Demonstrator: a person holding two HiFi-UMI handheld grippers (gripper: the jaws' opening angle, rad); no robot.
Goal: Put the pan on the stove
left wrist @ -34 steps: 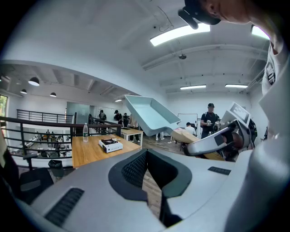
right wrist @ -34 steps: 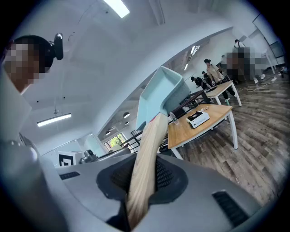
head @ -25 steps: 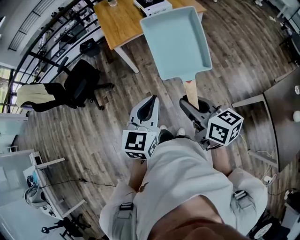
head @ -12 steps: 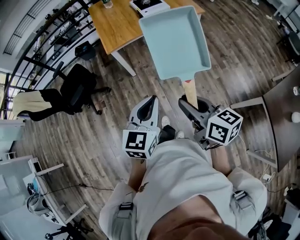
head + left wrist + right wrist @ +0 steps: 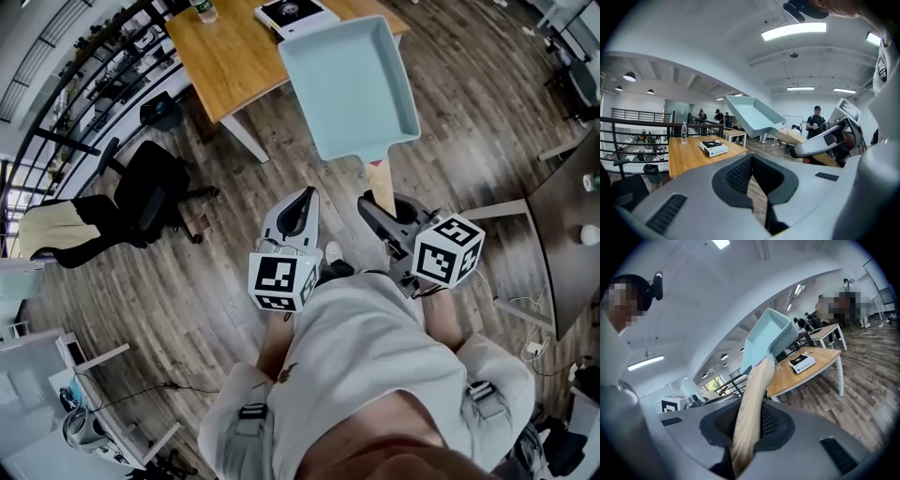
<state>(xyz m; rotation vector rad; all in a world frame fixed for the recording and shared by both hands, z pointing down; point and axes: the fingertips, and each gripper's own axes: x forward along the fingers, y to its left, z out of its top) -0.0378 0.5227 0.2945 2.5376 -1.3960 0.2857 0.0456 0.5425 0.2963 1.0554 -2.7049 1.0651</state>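
A light-blue rectangular pan (image 5: 352, 84) hangs in the air over the wooden floor, level, with its pale wooden handle (image 5: 380, 183) pointing back at me. My right gripper (image 5: 386, 214) is shut on that handle; in the right gripper view the handle (image 5: 750, 404) runs up between the jaws to the pan (image 5: 766, 341). My left gripper (image 5: 300, 204) is shut with nothing in it, just left of the handle. The stove (image 5: 291, 13), a small white portable burner, sits on a wooden table (image 5: 225, 56) ahead, and shows too as stove (image 5: 713, 148) and stove (image 5: 802, 363).
A water bottle (image 5: 204, 11) stands on the far side of the table. A black office chair (image 5: 155, 192) and a dark railing (image 5: 84, 94) are at the left. A dark tabletop (image 5: 572, 225) juts in at the right. Several people stand far back in the room.
The table with the stove has slid a little nearer and lower in the head view, and the bottle has come into sight. Both grippers and the pan keep the same pose.
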